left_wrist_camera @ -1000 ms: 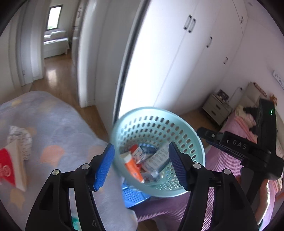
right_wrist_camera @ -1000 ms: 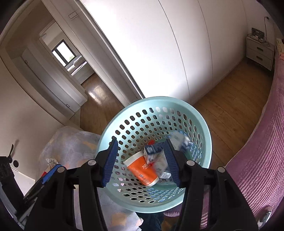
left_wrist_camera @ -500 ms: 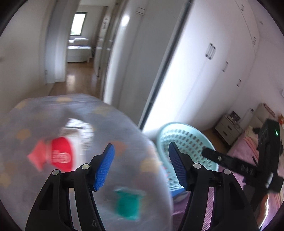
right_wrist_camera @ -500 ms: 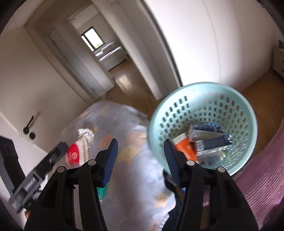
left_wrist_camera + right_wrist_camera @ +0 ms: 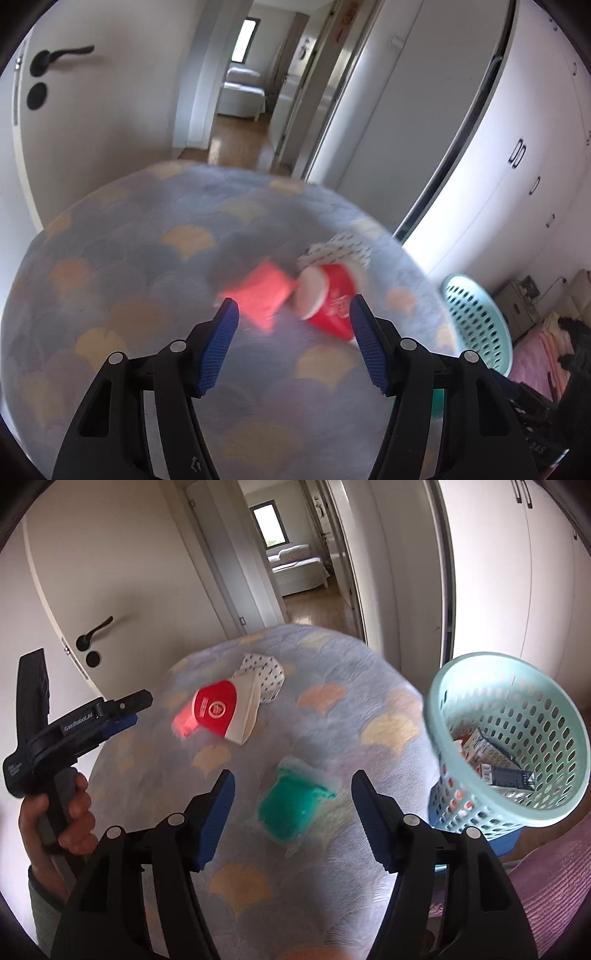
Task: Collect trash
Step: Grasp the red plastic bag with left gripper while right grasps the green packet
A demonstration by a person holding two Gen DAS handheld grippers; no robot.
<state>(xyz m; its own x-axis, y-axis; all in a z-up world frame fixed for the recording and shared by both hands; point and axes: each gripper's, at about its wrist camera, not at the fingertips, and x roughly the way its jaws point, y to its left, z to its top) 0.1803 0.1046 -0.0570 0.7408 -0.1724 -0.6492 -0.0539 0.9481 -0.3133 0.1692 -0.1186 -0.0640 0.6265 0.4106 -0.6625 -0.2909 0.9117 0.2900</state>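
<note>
A red cup (image 5: pixel 328 302) lies on its side on a round surface under a grey-blue shell-patterned cloth (image 5: pixel 147 266). A pink wrapper (image 5: pixel 258 295) and a dotted white paper (image 5: pixel 336 251) lie beside the cup. My left gripper (image 5: pixel 293 347) hovers open just short of the cup and wrapper, holding nothing. My right gripper (image 5: pixel 291 812) points at a blurred green cup (image 5: pixel 291 805) on the cloth; its jaws are opening and do not touch the cup. A perforated mint basket (image 5: pixel 506 738) with several cartons stands at the right. The right wrist view also shows the left gripper (image 5: pixel 136 709) near the red cup (image 5: pixel 221 709).
A hand (image 5: pixel 55 812) holds the left gripper's handle. A white door with a black handle (image 5: pixel 59 55) stands to the left, with an open doorway (image 5: pixel 295 572) behind. White wardrobes (image 5: pixel 517 166) line the right. A pink bedspread (image 5: pixel 546 886) lies by the basket, which sits on something blue (image 5: pixel 476 842).
Both views have swung left, away from the basket's inside and onto the cloth-covered surface. The right jaws stand wider than before. The red cup and green cup now lie ahead of the grippers.
</note>
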